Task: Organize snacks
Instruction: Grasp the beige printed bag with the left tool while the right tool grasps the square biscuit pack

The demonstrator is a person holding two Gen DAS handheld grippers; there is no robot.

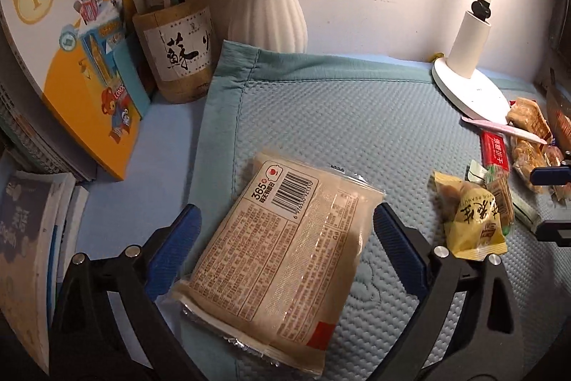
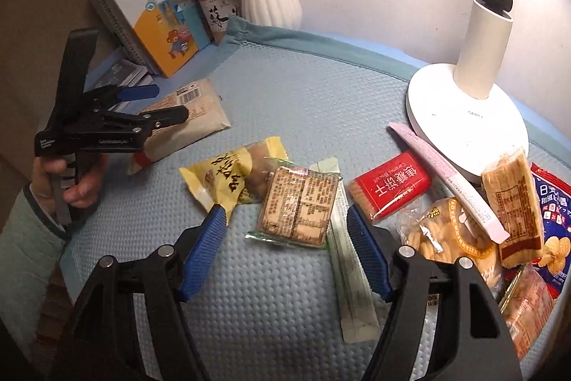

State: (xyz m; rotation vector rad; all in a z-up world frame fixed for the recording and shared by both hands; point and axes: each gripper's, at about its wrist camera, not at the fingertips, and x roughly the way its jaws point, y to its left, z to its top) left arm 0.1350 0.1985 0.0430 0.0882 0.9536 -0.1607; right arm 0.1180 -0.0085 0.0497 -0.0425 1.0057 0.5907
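Note:
A large beige snack packet (image 1: 282,249) lies label side up on the blue quilted mat (image 1: 339,109). My left gripper (image 1: 285,215) is open and straddles it, one blue pad on each side, with a gap at both. In the right wrist view that packet (image 2: 194,111) lies under the left gripper (image 2: 167,102). My right gripper (image 2: 285,215) is open over a clear-wrapped biscuit pack (image 2: 298,206), without touching it. A yellow peanut snack (image 2: 221,172) lies just left of the biscuit pack. A red caramel biscuit pack (image 2: 389,188) lies to its right.
More snacks pile at the right: a cookie bag (image 2: 439,231), a brown cake bar (image 2: 514,202), a blue chips bag (image 2: 551,220), a pink stick (image 2: 446,174) and a long pale sachet (image 2: 351,277). A lamp base (image 2: 464,124), vase (image 1: 267,9), pen holder (image 1: 178,56) and textbook (image 1: 71,41) line the back.

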